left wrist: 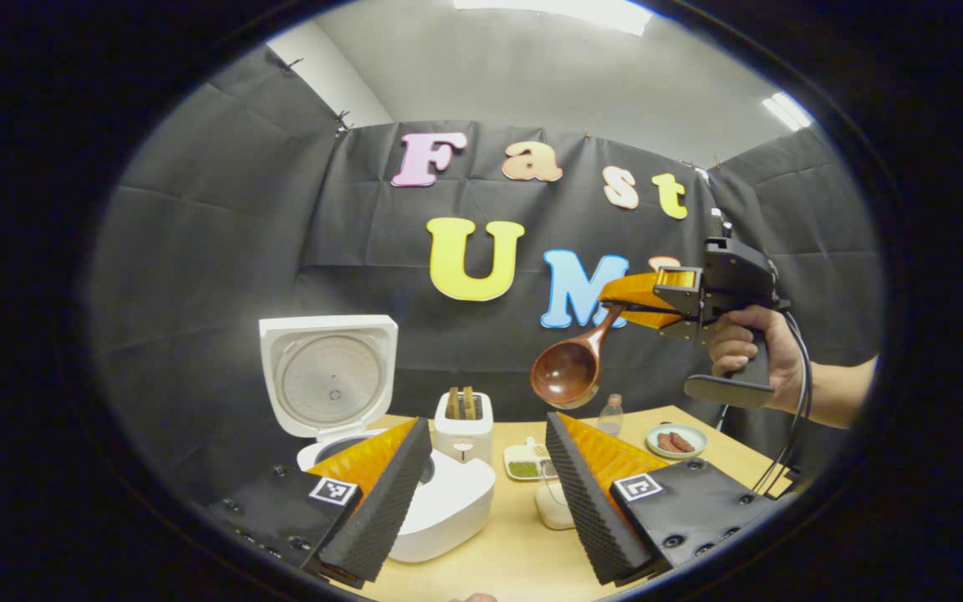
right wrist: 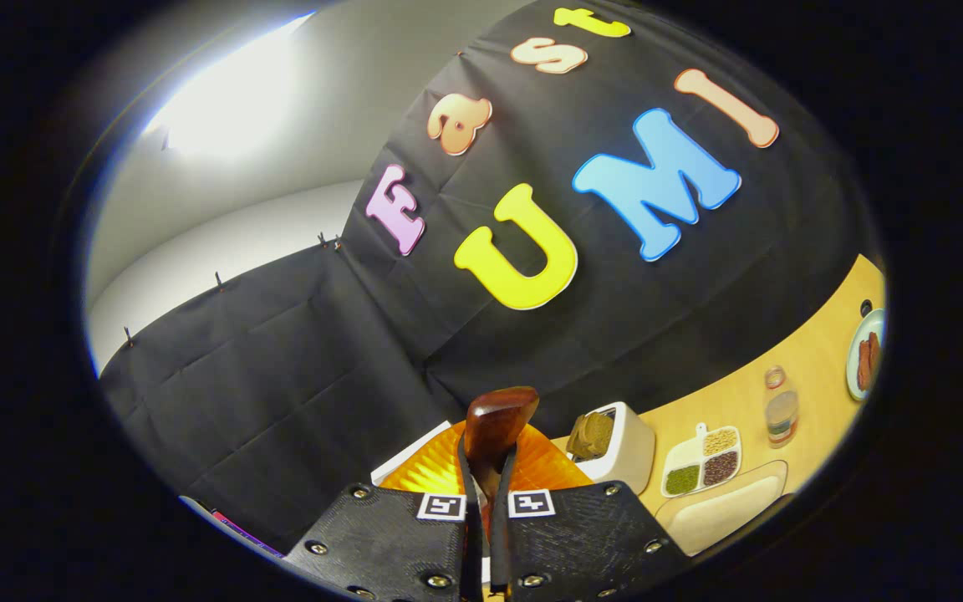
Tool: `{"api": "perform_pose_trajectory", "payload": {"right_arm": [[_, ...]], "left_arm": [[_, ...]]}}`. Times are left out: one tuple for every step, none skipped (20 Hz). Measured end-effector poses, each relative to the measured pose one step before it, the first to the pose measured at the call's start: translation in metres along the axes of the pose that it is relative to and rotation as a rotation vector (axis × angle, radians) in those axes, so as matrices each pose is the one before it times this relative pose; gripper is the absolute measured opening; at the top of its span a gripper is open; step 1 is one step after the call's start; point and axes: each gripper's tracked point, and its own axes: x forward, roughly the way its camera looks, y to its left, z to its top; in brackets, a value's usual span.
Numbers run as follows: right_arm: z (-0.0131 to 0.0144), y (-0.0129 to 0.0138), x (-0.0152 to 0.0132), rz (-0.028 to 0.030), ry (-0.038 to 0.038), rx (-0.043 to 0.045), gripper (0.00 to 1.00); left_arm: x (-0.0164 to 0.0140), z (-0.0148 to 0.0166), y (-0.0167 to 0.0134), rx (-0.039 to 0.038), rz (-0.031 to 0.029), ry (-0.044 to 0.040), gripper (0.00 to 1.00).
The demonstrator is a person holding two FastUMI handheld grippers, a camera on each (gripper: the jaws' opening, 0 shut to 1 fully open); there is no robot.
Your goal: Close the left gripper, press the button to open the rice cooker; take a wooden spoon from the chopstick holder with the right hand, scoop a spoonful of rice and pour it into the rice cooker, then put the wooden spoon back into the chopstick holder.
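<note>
1. A light wooden table (left wrist: 523, 543) fills the bottom of the left gripper view, with black cloth hung as walls behind it and a grey ceiling with bright lamps in the upper part of the frame.
2. The white rice cooker (left wrist: 440, 510) stands at the lower left of that view, its lid (left wrist: 329, 374) raised upright.
3. Just right of it stands a white holder (left wrist: 464, 426) with wooden pieces sticking out of the top.
4. Further right lie a divided dish of grains (left wrist: 525, 461), a small bottle (left wrist: 610, 415) and a plate with sausages (left wrist: 676, 441).
5. The left gripper (left wrist: 488, 485) hangs low in the frame with its fingers spread apart, holding nothing.
6. At the middle right, a hand (left wrist: 749, 347) holds the right gripper (left wrist: 628, 303) high above the table; its fingers are clamped on the handle of the wooden spoon (left wrist: 569, 368), whose bowl hangs down to the left.
7. In the right gripper view, the spoon (right wrist: 494, 431) juts out between the closed fingers at bottom centre.
</note>
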Motion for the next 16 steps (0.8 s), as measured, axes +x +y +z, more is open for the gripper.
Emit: {"api": "perform_pose_trajectory", "payload": {"right_arm": [[0.00740,-0.00974,-0.01233,-0.02063,-0.01662,-0.00139,0.04],[0.00656,-0.00948,-0.01273,-0.01833,-0.01530,-0.00171,0.04],[0.00704,-0.00931,-0.01155,-0.01676,-0.01334,0.00341,0.04],[0.00540,-0.00675,-0.01113,-0.01769,-0.01220,0.00485,0.04],[0.00594,-0.00637,-0.00971,-0.01592,-0.01167,0.00458,0.04],[0.00550,-0.00615,-0.00812,-0.01390,-0.00954,0.00243,0.04],[0.00585,-0.00780,-0.00805,-0.01372,-0.00908,0.00390,0.04],[0.00400,-0.00707,-0.00823,-0.01117,-0.00947,0.00461,0.04],[0.01079,-0.00915,-0.00438,-0.01044,-0.00873,0.00396,0.04],[0.00428,-0.00581,-0.00852,-0.01213,-0.00834,0.00238,0.04],[0.00525,-0.00710,-0.00602,-0.01420,-0.00734,-0.00156,0.04],[0.00350,-0.00728,-0.00721,-0.01394,-0.00976,-0.00066,0.04],[0.00405,-0.00878,-0.00476,-0.01336,-0.00669,-0.00348,0.04],[0.00340,-0.00805,-0.00532,-0.01683,-0.00529,-0.00774,0.04],[0.00380,-0.00963,-0.00526,-0.02188,-0.00402,-0.01105,0.04],[0.00199,-0.01010,-0.00361,-0.01997,-0.00284,-0.01339,0.04]], "left_arm": [[0.00344,0.00109,-0.00509,0.00523,-0.01116,-0.00004,0.92],[0.00295,0.00153,-0.00677,0.00536,-0.01254,-0.00024,0.92],[0.00327,-0.00103,-0.00702,0.00428,-0.01207,0.00208,0.92],[0.00250,0.00094,-0.00732,0.00245,-0.01353,0.00090,0.93],[0.00372,0.00013,-0.00714,0.00049,-0.01347,-0.00134,0.92],[0.00180,0.00118,-0.00624,0.00095,-0.00918,-0.00206,0.93],[0.00264,0.00033,-0.00555,0.00160,-0.00886,-0.00057,0.92],[0.00212,-0.00004,-0.00539,0.00216,-0.00771,0.00072,0.93],[0.00096,0.00034,-0.00672,0.00209,-0.00784,0.00043,0.93],[0.00188,-0.00021,-0.00592,0.00287,-0.00747,0.00251,0.92],[0.00249,0.00015,-0.00533,0.00311,-0.00882,0.00056,0.92],[0.00161,0.00071,-0.00582,0.00200,-0.00933,-0.00065,0.93],[0.00214,-0.00045,-0.00579,0.00007,-0.00903,-0.00215,0.93],[0.00176,0.00052,-0.00556,0.00102,-0.00642,0.00047,0.93],[0.00203,0.00072,-0.00548,0.00372,-0.00421,0.00200,0.93],[0.00143,0.00095,-0.00366,0.00441,-0.00186,0.00345,0.92]]}}
